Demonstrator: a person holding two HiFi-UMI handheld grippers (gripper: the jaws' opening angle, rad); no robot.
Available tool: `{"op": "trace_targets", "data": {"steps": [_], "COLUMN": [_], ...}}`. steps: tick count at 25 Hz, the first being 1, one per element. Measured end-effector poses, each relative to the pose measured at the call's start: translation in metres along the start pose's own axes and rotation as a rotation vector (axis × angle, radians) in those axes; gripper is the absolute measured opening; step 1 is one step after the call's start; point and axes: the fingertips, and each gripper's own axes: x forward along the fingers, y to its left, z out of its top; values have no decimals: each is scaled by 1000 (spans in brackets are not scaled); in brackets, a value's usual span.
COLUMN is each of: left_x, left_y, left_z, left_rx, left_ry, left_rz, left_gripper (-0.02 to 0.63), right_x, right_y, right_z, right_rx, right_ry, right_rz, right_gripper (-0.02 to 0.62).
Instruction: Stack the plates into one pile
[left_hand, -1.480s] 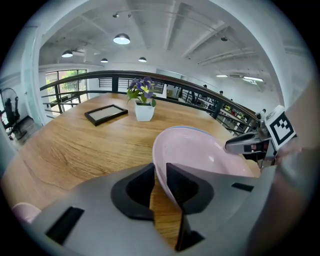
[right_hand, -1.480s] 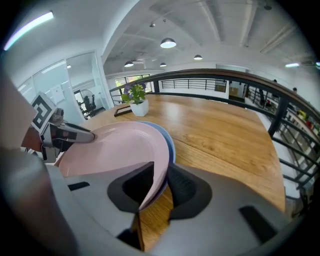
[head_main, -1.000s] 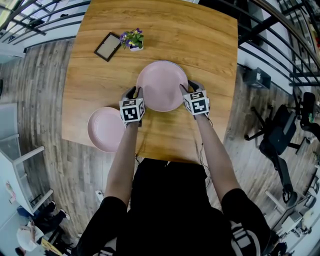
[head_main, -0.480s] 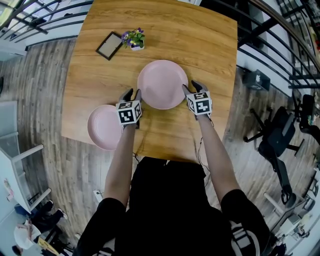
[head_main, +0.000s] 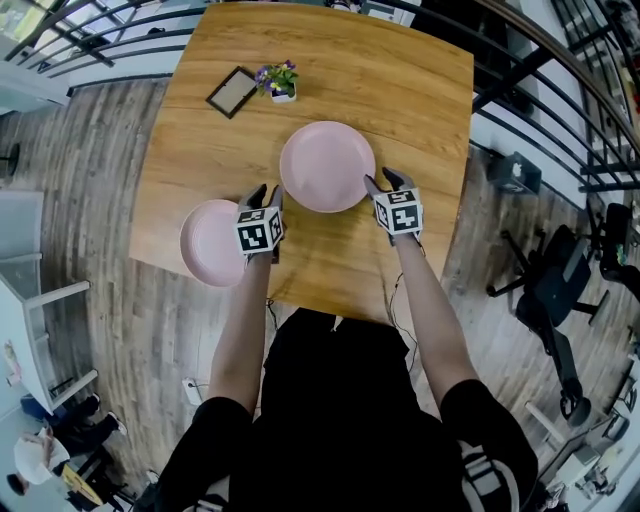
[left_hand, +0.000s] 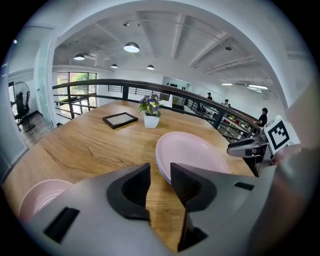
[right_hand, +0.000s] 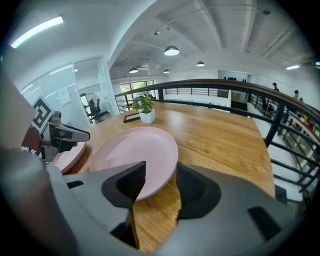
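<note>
A large pink plate (head_main: 327, 166) lies flat in the middle of the wooden table (head_main: 400, 90). A smaller pink plate (head_main: 213, 242) sits at the table's front left edge, part of it over the edge. My left gripper (head_main: 262, 195) stands just left of the large plate's near rim, jaws open with only wood between them (left_hand: 160, 172). At the plate's right rim my right gripper (head_main: 381, 182) is also open, and the rim (right_hand: 135, 150) lies just beyond its jaws (right_hand: 161, 170), untouched. Neither gripper holds anything.
A small potted plant with purple flowers (head_main: 277, 80) and a dark picture frame (head_main: 232, 91) stand at the table's far left. Black railings run along the far and right sides. An office chair (head_main: 550, 280) stands on the floor to the right.
Both grippers have come off the large plate's rim and drawn back a little toward me with wider jaws. The plate now rests on the table.
</note>
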Motion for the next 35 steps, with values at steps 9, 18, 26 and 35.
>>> {"op": "trace_targets", "data": {"steps": [9, 18, 26, 35], "left_x": [-45, -86, -130, -181], "left_y": [-25, -40, -39, -12], "left_z": [10, -5, -23, -45], "left_rx": [-14, -45, -82, -131], "left_ry": [-68, -101, -131, -163], "left_rz": [34, 87, 156, 265], "left_gripper": [120, 120, 121, 120], "right_x": [-34, -63, -78, -77], "right_y": [4, 8, 26, 71], "right_z": [-3, -8, -16, -15], "right_rx": [-21, -36, -86, -157], "right_ry": [-20, -41, -40, -48], "right_rz": [40, 91, 143, 237], "right_gripper": [198, 189, 187, 186]}}
